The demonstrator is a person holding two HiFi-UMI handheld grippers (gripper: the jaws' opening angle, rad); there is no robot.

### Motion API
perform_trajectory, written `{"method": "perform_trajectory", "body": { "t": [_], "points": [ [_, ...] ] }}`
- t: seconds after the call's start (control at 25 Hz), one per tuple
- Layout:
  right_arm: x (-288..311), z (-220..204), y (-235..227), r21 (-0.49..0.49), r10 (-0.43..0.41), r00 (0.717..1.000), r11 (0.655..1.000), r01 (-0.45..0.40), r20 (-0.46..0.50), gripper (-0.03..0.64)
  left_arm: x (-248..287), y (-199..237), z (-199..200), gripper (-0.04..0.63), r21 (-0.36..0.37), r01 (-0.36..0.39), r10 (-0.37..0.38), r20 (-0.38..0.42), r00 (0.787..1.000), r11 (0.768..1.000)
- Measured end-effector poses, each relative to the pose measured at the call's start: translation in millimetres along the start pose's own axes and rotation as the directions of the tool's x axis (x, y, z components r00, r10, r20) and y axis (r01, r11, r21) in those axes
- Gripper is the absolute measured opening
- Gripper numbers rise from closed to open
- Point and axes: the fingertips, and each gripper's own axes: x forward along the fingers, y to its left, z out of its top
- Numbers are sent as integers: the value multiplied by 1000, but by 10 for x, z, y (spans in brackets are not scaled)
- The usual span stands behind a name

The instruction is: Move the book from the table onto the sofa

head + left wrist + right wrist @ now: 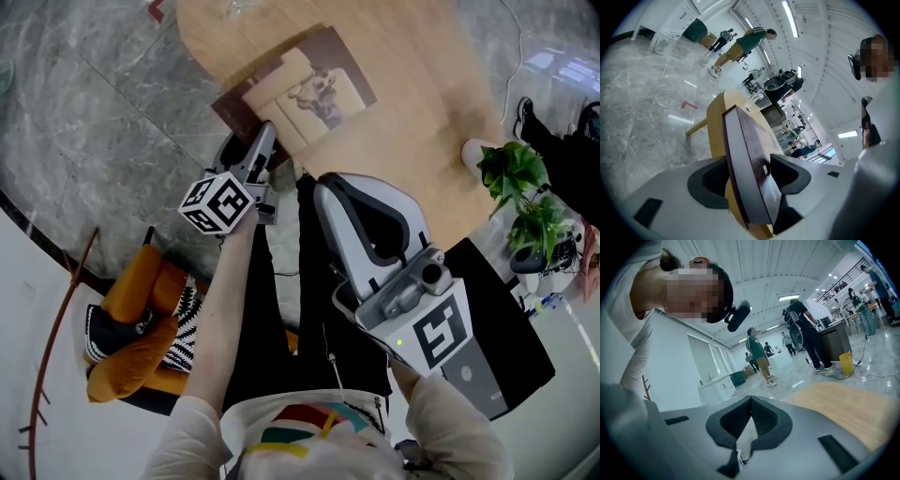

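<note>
Fingers (790,176) of left gripper (749,174) clamping near edge of book (305,94), book resting on table (412,150) at 12 o'clock. Right gripper (751,401) hovering at 4 o'clock, 2 jaws pressing together, holding nothing.

Leafy green plant (514,167), yellow bin (845,363), marble floor (94,122)

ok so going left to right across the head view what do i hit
orange sofa with zigzag cushion → left tool → right tool → green leafy plant; the brown hardcover book overlaps both tools, so it's left out
</note>
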Motion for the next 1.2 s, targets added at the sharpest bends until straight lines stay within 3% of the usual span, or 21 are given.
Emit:
{"method": "perform_trajectory", "body": {
  "t": [0.24, 0.68, 0.84, 1.0, 1.2],
  "points": [
    [32, 35, 15, 3, 5, 1000, 1000, -5, 9, 11, -131, -68, 40, 258, -9, 9, -9, 33, 999, 1000],
    [101, 263, 180, -36, 19, 1000, 999, -19, 15, 11, -315, -360, 340, 193, -37, 107, -102, 111, 989, 994],
    [64, 462, 259, -74, 25, 1000, 997, -24, 16, 11, -359, -610, 588, 161, -95, 161, -139, 200, 970, 982],
    [49, 777, 378, -101, 28, 999, 995, -24, 42, 11, -420, -971, 924, 155, -46, 199, -184, 227, 956, 979],
    [-32, 1241, 608, -123, 24, 996, 992, -13, 88, 11, -775, -1622, 1528, 155, -13, 276, -257, 329, 909, 961]
  ]
}}
